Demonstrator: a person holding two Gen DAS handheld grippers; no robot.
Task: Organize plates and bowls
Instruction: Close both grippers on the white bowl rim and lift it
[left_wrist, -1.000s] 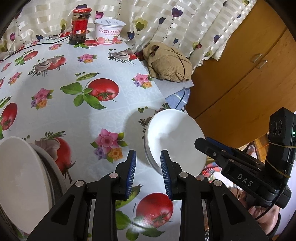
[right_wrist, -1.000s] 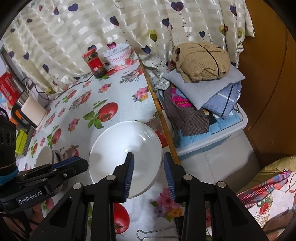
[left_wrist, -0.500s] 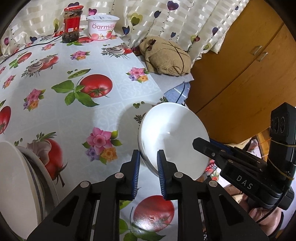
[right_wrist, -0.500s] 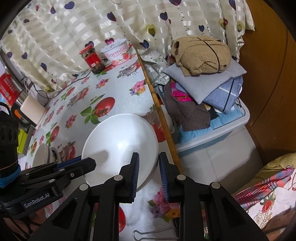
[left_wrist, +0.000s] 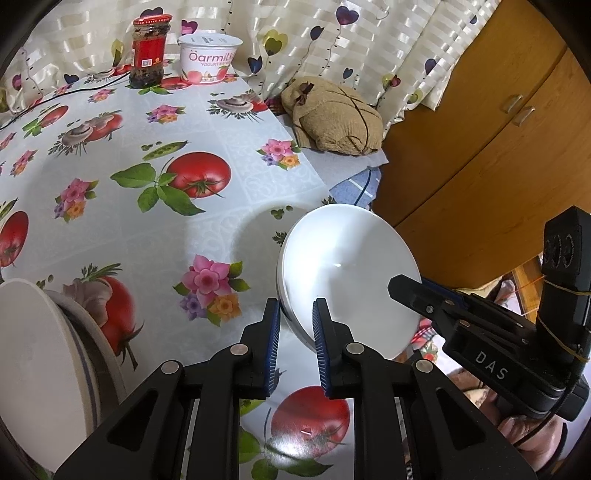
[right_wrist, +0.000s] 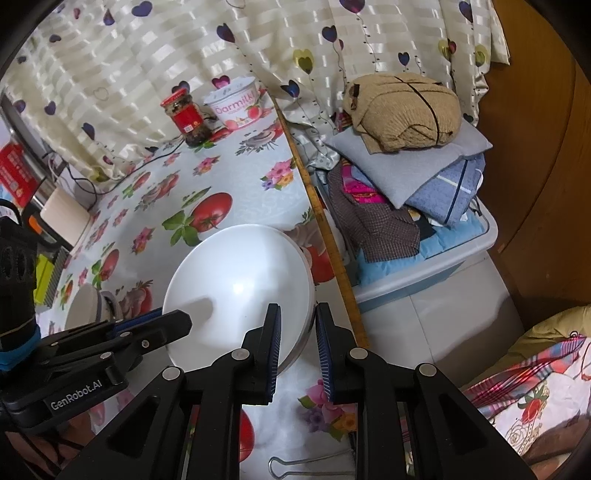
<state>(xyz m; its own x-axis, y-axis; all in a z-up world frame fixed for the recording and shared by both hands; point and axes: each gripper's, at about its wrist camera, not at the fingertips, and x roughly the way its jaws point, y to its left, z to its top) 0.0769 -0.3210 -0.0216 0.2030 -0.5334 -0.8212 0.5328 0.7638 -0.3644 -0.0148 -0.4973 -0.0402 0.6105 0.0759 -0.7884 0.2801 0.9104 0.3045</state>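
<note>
The stacked dishes (left_wrist: 40, 373) run off the left wrist view's lower left edge, their count unclear

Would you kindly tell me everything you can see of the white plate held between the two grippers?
The plate is plain, round, glossy white, seemingly ceramic or melamine, with a small light glint. It is tilted, lifted off the tablecloth near the table's edge. The left gripper clamps its near rim, and the right gripper clamps the opposite rim. A second rim line suggests stacked plates, though I cannot be sure.
</note>
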